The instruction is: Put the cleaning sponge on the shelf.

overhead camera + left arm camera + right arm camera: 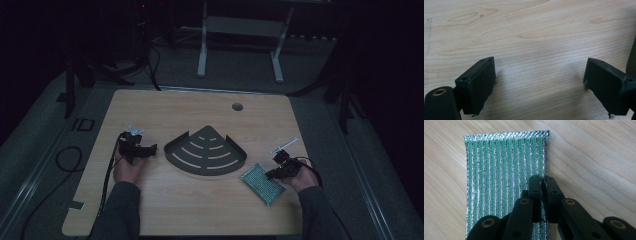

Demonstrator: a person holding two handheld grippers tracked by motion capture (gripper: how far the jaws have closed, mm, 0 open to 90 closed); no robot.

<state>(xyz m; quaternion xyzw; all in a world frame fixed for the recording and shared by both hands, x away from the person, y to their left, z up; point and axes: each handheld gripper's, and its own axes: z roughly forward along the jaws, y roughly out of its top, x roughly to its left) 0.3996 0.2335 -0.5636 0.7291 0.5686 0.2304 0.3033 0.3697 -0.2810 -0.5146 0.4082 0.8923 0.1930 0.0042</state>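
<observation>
A green and silver ribbed scouring pad (262, 182) lies flat near the table's front right. My right gripper (272, 174) is at its right side. In the right gripper view the pad (499, 165) stretches away under the right gripper (542, 181), whose jaws are pressed together over the pad's right edge; I cannot tell whether any of the pad is pinched. A black fan-shaped corner shelf (205, 152) with slots sits mid-table. My left gripper (145, 150) is just left of it, and in its own view the left gripper (539, 85) stands wide open over bare wood.
The wooden table (165, 110) has a round cable hole (237, 106) at the back. A white stand (240, 30) is on the floor behind it. The shelf's dark edge (631, 60) shows at the right of the left gripper view.
</observation>
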